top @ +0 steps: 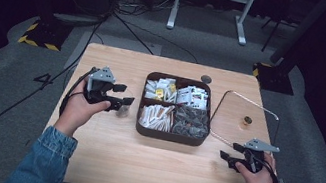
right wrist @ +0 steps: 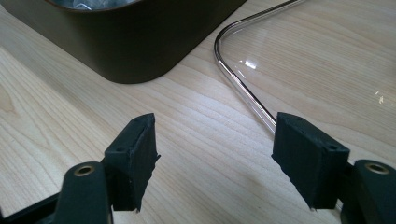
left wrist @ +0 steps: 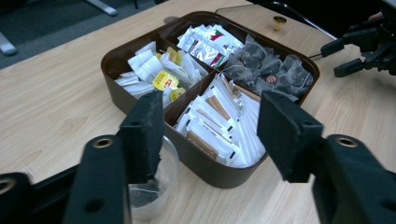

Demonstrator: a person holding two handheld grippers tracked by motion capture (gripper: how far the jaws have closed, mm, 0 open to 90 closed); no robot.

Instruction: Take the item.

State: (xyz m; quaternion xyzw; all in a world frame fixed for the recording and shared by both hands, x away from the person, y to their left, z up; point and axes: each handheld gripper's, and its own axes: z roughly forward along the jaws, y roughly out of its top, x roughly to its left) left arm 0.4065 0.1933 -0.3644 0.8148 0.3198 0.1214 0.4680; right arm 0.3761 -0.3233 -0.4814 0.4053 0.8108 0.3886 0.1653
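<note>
A small clear plastic cup (left wrist: 152, 186) stood upright at the brown divided tray's (top: 171, 136) nine o'clock, just beside its wall, with a dark tea bag (left wrist: 142, 196) inside it.

Ahead of your left claw (left wrist: 210, 135) the brown tray (left wrist: 140, 100) blocks the way, with a clear cup (left wrist: 161, 186) just under its left jaw. Your right claw (right wrist: 215, 158) has bare surface (right wrist: 196, 135) between its jaws; the tray's corner and clear lid (right wrist: 243, 88) lie beyond.
</note>
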